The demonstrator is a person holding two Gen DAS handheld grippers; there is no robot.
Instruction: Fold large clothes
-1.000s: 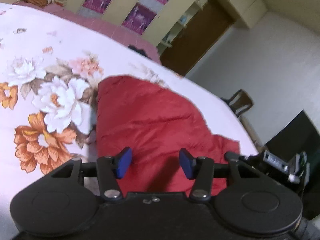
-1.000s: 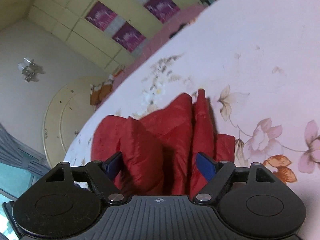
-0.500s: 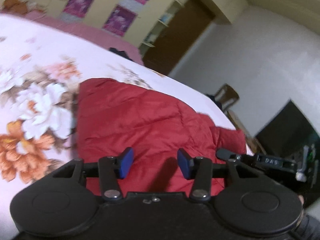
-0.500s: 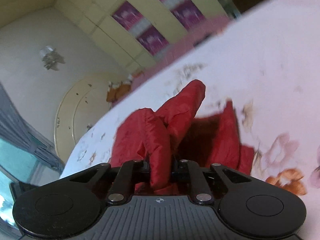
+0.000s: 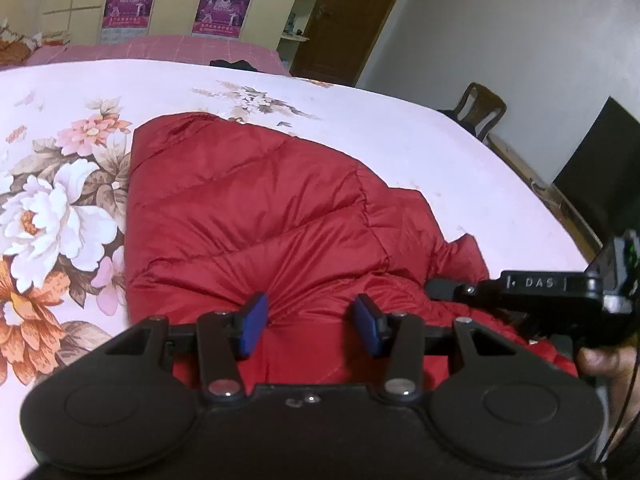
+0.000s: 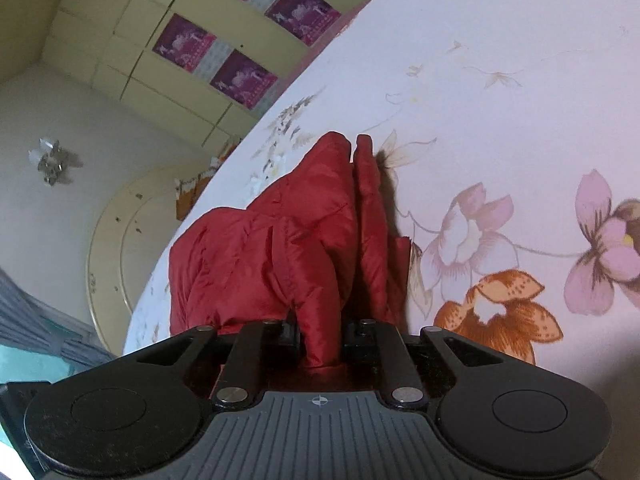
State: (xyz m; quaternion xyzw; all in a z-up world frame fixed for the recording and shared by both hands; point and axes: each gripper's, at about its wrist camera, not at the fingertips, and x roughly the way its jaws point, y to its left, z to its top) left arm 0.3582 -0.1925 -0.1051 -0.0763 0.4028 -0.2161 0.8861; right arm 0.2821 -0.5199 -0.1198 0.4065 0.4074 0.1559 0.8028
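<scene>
A red quilted jacket (image 5: 256,216) lies bunched on a floral bedsheet (image 5: 400,140). My left gripper (image 5: 308,320) hovers over its near edge, blue pads apart, with fabric below them but not pinched. My right gripper (image 6: 322,332) is shut on a raised fold of the red jacket (image 6: 280,248), which stands up between its fingers. In the left wrist view the right gripper (image 5: 436,288) reaches into the jacket's right side, with a hand (image 5: 600,360) behind it.
The bed's far edge meets a pink blanket (image 5: 160,46) and a yellow wardrobe with purple posters (image 5: 222,8). A wooden chair (image 5: 480,110), a brown door (image 5: 344,20) and a dark screen (image 5: 596,176) stand right of the bed. A round headboard (image 6: 132,232) shows on the left.
The right gripper went from open to shut on a fold of the jacket and sank with it. The left gripper's view rolled and slid across the jacket, its pads staying apart.
</scene>
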